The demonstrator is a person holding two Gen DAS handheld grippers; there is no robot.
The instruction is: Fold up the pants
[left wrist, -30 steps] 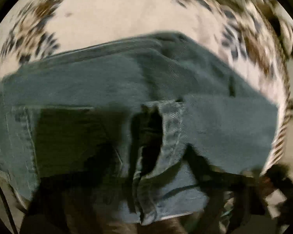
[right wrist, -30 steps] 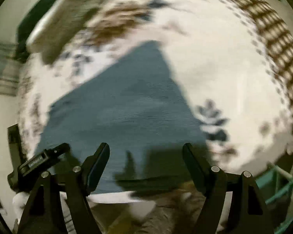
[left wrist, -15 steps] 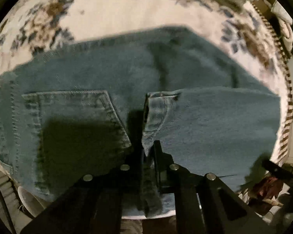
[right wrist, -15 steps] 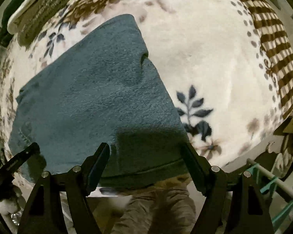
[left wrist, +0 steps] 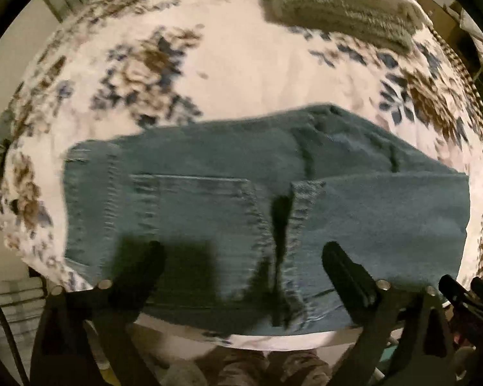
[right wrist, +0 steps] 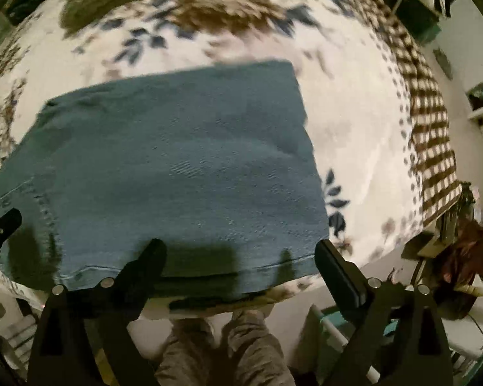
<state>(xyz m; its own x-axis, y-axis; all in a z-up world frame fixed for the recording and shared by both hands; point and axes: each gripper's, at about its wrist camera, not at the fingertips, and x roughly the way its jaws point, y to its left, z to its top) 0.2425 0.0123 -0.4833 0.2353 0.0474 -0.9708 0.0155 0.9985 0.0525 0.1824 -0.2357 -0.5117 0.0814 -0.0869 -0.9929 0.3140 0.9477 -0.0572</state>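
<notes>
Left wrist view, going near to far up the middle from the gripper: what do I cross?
Left gripper, open → folded jeans → bare floral blanket → grey knitted fabric at the far edge.

Black left tool, silver screws; right tool alike.

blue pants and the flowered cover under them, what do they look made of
Blue folded pants: denim by the look, matte, with a diagonal twill weave, doubled stitch lines and a sewn-on back pocket.
White flowered bed cover: probably plush fleece, soft and slightly fuzzy with a printed pattern; blur leaves this open.
</notes>
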